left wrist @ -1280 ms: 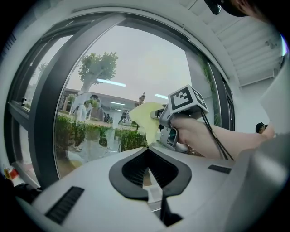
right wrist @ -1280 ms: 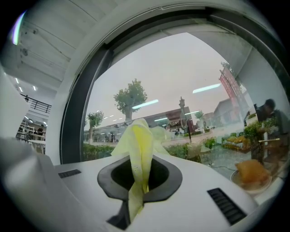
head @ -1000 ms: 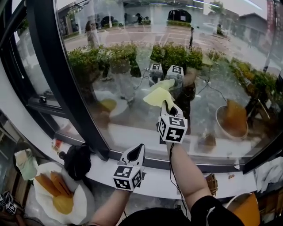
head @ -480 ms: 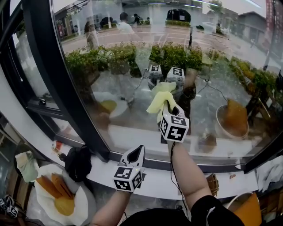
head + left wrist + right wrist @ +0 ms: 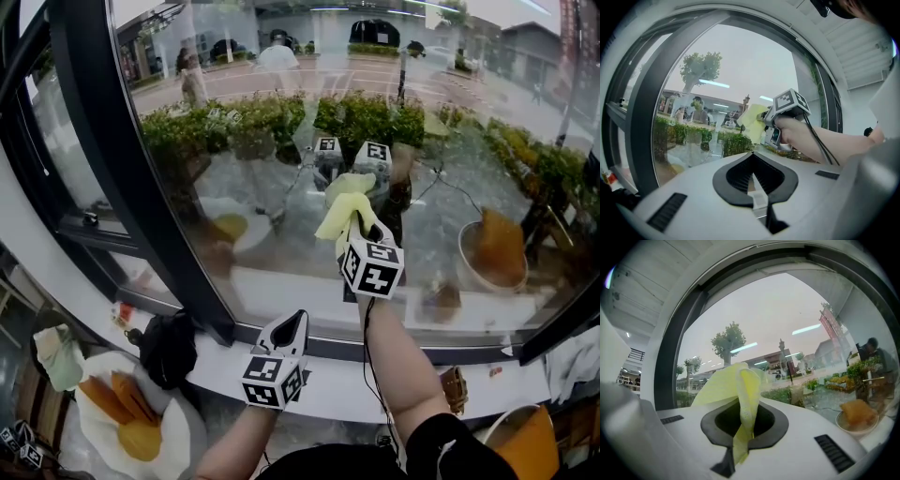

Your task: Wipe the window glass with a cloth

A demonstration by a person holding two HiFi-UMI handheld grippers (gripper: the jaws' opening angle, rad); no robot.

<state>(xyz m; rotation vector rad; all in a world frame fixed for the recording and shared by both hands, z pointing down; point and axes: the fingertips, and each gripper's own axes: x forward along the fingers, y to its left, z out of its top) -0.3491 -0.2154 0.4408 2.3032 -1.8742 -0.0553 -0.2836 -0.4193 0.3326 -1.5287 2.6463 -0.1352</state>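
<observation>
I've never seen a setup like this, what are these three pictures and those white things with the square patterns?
A person holds a two-jaw gripper in each hand; the patterned cubes are part of them. One picture comes from a camera on the person's head, looking down; the other two from cameras riding on the grippers. The right gripper is clamped on a yellow cloth, raised to the window glass. The left gripper, shut and empty, hangs near the white sill. A plate of food sits lower left.

Right tongs (image 5: pixel 362 229) raised, clamping cloth (image 5: pixel 339 211); left tongs (image 5: pixel 292 323) low, closed.
</observation>
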